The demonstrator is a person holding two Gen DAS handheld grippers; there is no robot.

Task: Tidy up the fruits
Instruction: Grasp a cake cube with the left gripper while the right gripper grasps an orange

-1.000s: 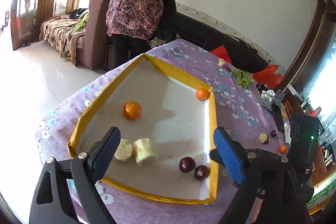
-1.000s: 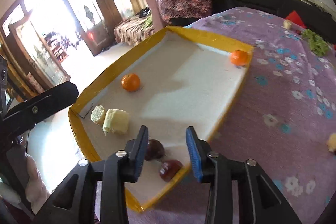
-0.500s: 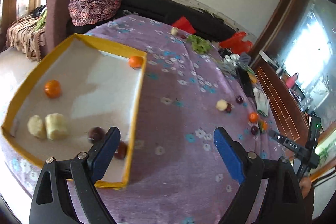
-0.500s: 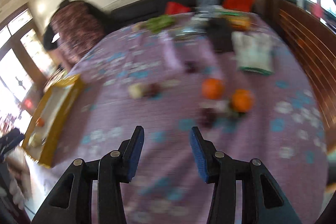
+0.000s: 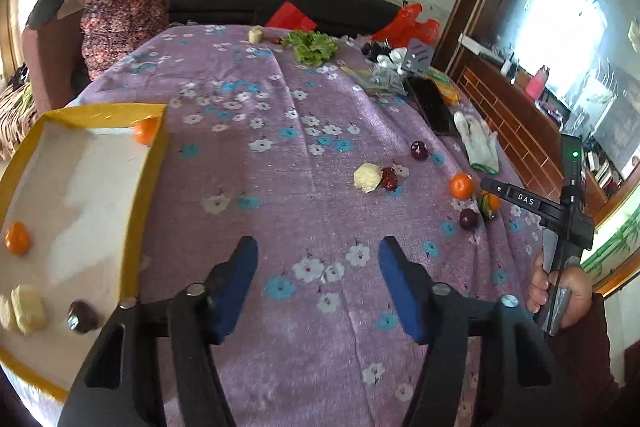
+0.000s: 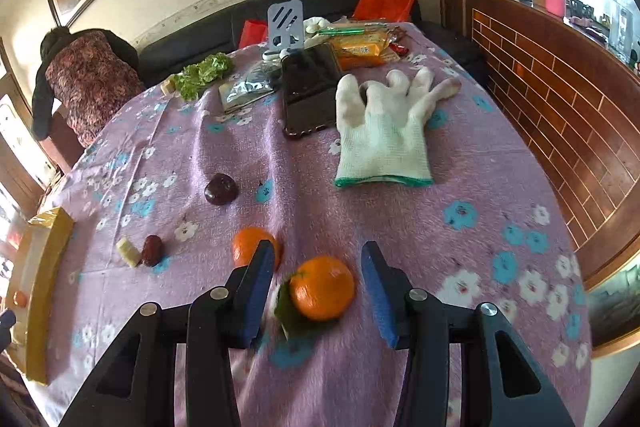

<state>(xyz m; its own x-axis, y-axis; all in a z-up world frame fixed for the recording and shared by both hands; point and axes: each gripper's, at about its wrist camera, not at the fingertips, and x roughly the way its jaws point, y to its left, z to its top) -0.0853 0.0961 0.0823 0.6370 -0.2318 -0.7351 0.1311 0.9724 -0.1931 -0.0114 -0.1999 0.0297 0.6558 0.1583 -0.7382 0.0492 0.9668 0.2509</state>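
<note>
Your right claw (image 6: 316, 289) stands apart around the leafy orange (image 6: 322, 287), which lies on the bench (image 6: 360, 211) between the blue pads; neither pad touches it yet. To do this step well, lower the claw a little until the pads are level with the middle of the orange, keep it centred, then close slowly so it does not roll toward the second orange (image 6: 250, 247), which sits just beside it, partly behind the left pad. Mind the leaf under it; I judge it may slip.

Your left claw (image 5: 316, 287) has just been closing but is still apart, with only cloth between its pads.

The left view alone shows the inside of the yellow tray (image 5: 140, 207), far from the leafy orange, already holding two oranges, pale pieces and a dark fruit. The right view alone shows the orange between the pads, and the glove (image 6: 380, 135) beyond it.
</note>
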